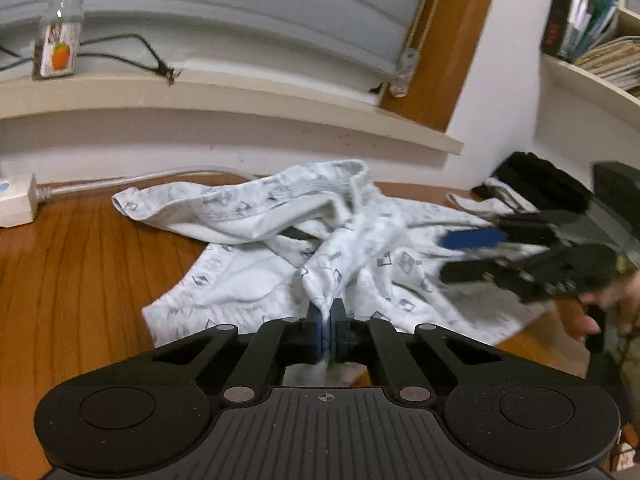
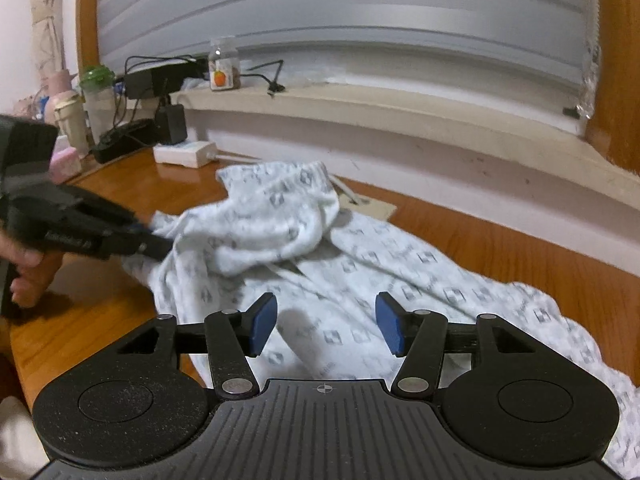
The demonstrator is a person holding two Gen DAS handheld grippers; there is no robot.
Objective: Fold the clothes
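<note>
Garment: a white cotton garment printed with small grey diamond shapes [image 1: 256,276] lies crumpled and half spread on my glossy brown wooden tabletop [image 1: 76,280], in front of the cream window ledge [image 1: 224,92].
Garment, shape: the ribbed end is bunched and rolled over toward the ledge; the flatter part spreads away from the ledge toward me.
Left tool: my black left tool with blue pads [image 1: 328,326] is pressed together, pinching a raised fold of the garment; white cloth shows between the 2 pads and below them.
Left tool, other view: from the right wrist it [image 2: 160,246] meets the garment's edge on the side away from the ledge's right end; its tips are buried in cloth there.
Right tool: my black right tool with blue pads [image 2: 326,326] stands spread above the flat part of the garment, nothing between its 2 pads; whether it touches the cloth I cannot tell.
Right tool, other view: from the left wrist it [image 1: 452,254] is blurred, hanging over the garment's right side.
Hands: my left hand [image 2: 28,268] grips its tool's handle.
On the ledge: a clear jar with an orange-fruit label [image 1: 58,50] and a black cable [image 1: 132,50].
Below the ledge: a white power strip [image 2: 186,153] on the tabletop, near the garment's bunched end.
</note>
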